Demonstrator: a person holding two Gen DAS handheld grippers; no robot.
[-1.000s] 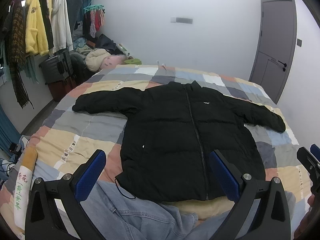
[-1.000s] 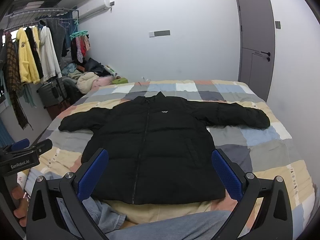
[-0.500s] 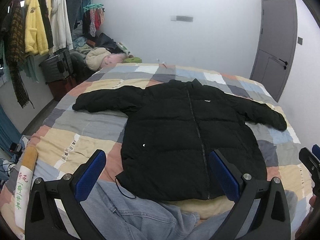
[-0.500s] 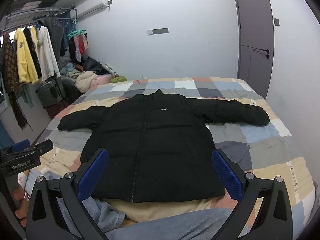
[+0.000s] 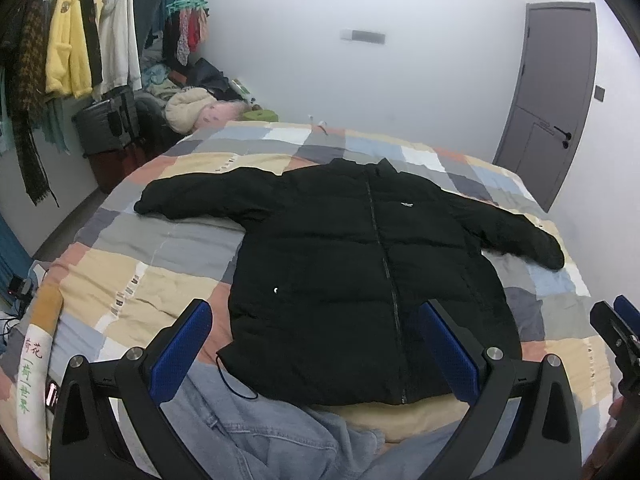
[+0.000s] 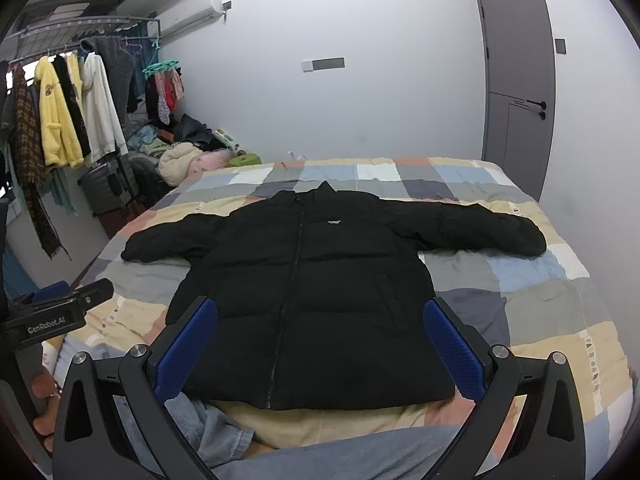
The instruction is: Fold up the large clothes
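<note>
The black jacket lay flat, zipped, sleeves outspread, across the bed middle. Left gripper and right gripper fingers were spread wide, empty, above its hem.

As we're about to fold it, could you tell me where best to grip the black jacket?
Take the black jacket by its sleeve cuffs, each gripper coming from its own outer side: it lies flat, zipped, front up, sleeves spread wide, so the cuffs are free ends to fold inward.

1. A home bedroom is being shown — a bed is being covered by a patchwork quilt.
2. Clothes are being hung on a rack — a suitcase is being kept below.
</note>
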